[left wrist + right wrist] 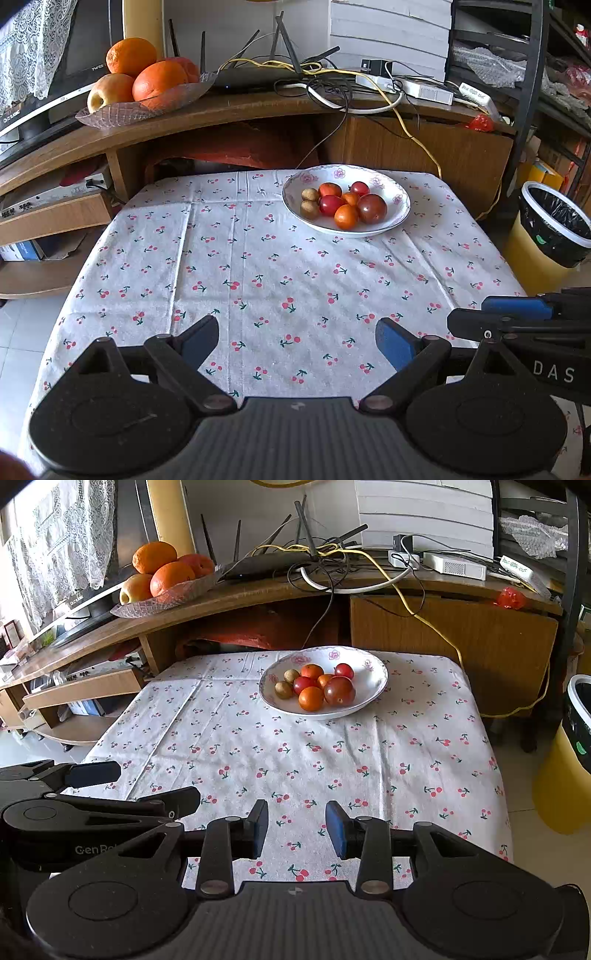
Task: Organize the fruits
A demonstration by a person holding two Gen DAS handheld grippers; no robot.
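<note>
A white flowered bowl [400, 206] [375, 686] stands at the far side of the cherry-print tablecloth [258, 277] [295, 757]. It holds several small fruits: orange ones [346, 216] [311, 698], red ones [331, 205], a dark red one [371, 208] [339, 691] and two brown ones [310, 208] [283, 689]. My left gripper [297, 341] is open over the near edge, nothing between its fingers. My right gripper [297, 829] is also open and empty, beside the left one [110, 786]. The right gripper's fingers [517, 308] show at the right edge of the left wrist view.
A glass dish [122, 110] [162, 600] with oranges and an apple sits on the wooden TV stand [258, 107] behind the table. A router, power strips and tangled cables [332, 81] lie there too. A yellow bin [546, 236] with a black liner stands at the right.
</note>
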